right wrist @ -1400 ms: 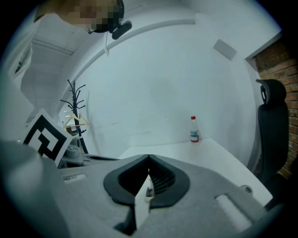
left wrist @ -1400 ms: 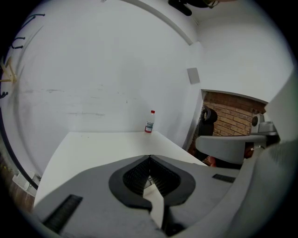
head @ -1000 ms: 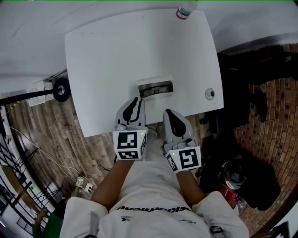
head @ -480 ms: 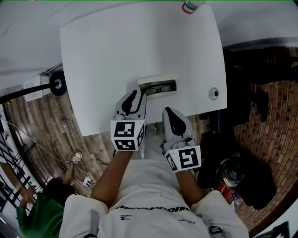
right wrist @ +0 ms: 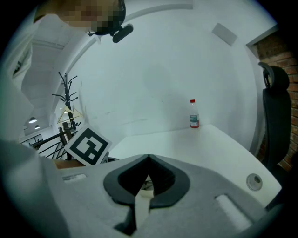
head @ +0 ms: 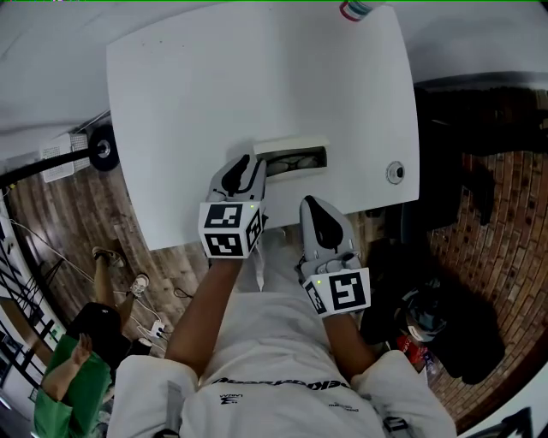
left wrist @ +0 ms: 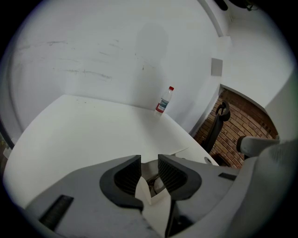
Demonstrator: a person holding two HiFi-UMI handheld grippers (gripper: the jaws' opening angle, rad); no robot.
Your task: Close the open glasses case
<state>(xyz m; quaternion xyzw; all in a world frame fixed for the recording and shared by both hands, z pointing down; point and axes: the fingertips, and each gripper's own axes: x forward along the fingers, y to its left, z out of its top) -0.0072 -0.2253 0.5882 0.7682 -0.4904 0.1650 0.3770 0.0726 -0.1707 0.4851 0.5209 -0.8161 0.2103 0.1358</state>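
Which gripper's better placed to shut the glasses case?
Left. The left gripper has jaws just opened, empty, beside the glasses case. The right gripper is shut and farther back, at the table edge.

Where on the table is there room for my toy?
Plenty: the whole left half of the table is bare, and so is the strip between the case and the bottle. It is crowded only at the near edge, around the case.

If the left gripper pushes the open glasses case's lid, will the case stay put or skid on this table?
The glasses case looks small and rigid, probably light, so on the smooth white table it may skid before it folds shut. It lies low and flat: tipping seems unlikely. The glasses inside may shift.
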